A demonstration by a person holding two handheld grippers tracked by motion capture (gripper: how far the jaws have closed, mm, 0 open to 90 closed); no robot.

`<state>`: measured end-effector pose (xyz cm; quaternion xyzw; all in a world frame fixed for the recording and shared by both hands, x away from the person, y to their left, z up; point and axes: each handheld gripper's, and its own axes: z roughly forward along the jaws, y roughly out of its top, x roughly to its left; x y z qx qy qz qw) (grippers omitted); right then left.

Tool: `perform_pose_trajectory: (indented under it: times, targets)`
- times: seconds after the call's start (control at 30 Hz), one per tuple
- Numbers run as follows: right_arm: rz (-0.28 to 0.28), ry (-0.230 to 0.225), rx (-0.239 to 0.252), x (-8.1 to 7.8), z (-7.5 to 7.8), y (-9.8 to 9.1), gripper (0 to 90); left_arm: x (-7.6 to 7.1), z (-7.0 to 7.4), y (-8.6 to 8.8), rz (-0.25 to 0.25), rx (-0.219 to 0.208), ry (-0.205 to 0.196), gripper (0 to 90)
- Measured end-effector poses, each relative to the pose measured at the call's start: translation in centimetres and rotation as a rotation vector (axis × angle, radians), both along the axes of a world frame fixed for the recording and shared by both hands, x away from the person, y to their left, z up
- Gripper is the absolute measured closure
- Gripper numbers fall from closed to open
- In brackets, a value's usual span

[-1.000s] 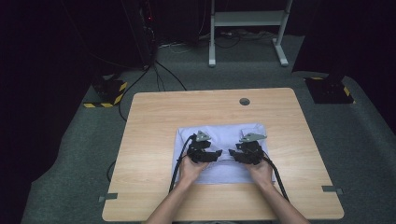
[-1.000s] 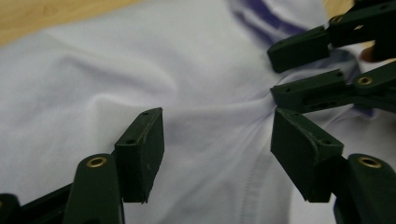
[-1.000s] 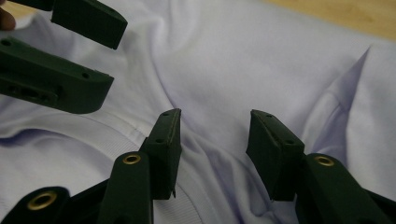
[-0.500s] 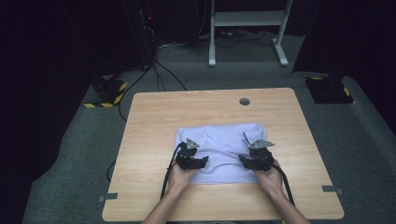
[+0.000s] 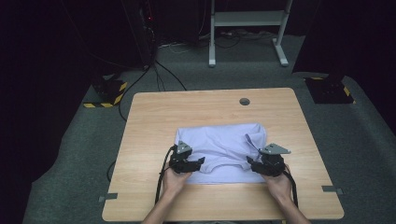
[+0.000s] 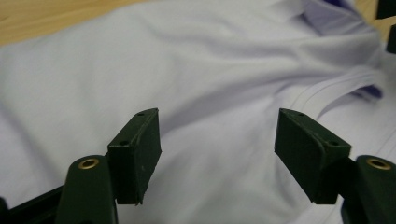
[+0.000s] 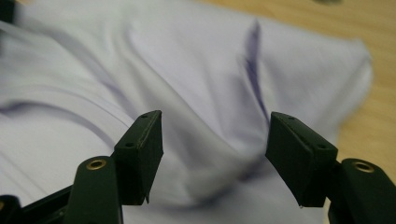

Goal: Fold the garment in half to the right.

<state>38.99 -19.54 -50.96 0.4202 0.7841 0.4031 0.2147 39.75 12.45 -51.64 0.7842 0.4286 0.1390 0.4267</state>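
A pale lavender T-shirt (image 5: 219,144) lies folded on the wooden table (image 5: 154,116), its neckline toward the near edge. My left gripper (image 5: 201,162) rests at the shirt's near left part, jaws pointing right. My right gripper (image 5: 250,163) is at the near right part, jaws pointing left. In the left gripper view the left gripper (image 6: 217,135) stands open over the cloth (image 6: 187,56), close to the ribbed collar (image 6: 327,88). In the right gripper view the right gripper (image 7: 215,135) is open above a creased fold (image 7: 252,60). Both pairs of jaws have just been opening, with no cloth pinched between them.
A round cable hole (image 5: 244,101) sits at the table's far side. On the dark floor beyond are a white stand (image 5: 247,28), cables and two yellow-black striped bases (image 5: 109,88) (image 5: 329,88). Bare wood surrounds the shirt.
Both grippers have moved apart from the shirt's middle, outward and toward the near edge. Their jaws stand wider than before.
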Motion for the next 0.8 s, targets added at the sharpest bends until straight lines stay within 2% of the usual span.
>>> perform_pose_trajectory:
  times: [0.1,0.23,0.33,0.4,0.47,0.5,0.6,0.63,0.73,0.8]
  targets:
    - [0.047,-0.019,0.02,0.7,0.8,1.8,36.8,0.9,0.3,-1.7,-0.027,-0.002,-0.004,30.9]
    - [0.057,0.037,0.044,3.2,0.3,4.0,37.4,2.5,0.0,-3.3,-0.039,0.004,0.012,30.0]
    - [0.033,0.086,0.001,4.7,-0.9,4.9,36.8,3.4,-0.6,-3.6,-0.025,0.02,0.036,29.9]
    - [0.016,0.125,-0.017,5.3,-1.7,4.8,35.3,3.6,-1.0,-3.2,-0.007,0.034,0.054,29.7]
    - [-0.002,0.133,-0.035,5.4,-2.1,4.3,34.3,3.5,-1.4,-2.6,0.014,0.051,0.065,29.8]
    - [-0.01,0.136,-0.028,5.2,-2.2,3.9,33.9,3.4,-1.6,-2.2,0.028,0.064,0.068,30.0]
    - [-0.03,0.134,-0.026,4.8,-2.3,2.6,33.4,2.7,-1.8,-1.0,0.056,0.073,0.047,31.3]
    - [-0.041,0.131,-0.038,4.6,-2.2,2.2,33.5,2.4,-1.9,-0.6,0.07,0.094,0.044,31.5]
    - [-0.06,0.115,-0.078,3.9,-2.3,0.9,33.8,1.5,-1.9,0.4,0.08,0.095,0.016,33.0]
    - [-0.07,0.108,-0.097,3.3,-2.3,0.2,33.7,0.9,-1.8,0.6,0.091,0.122,0.01,33.1]
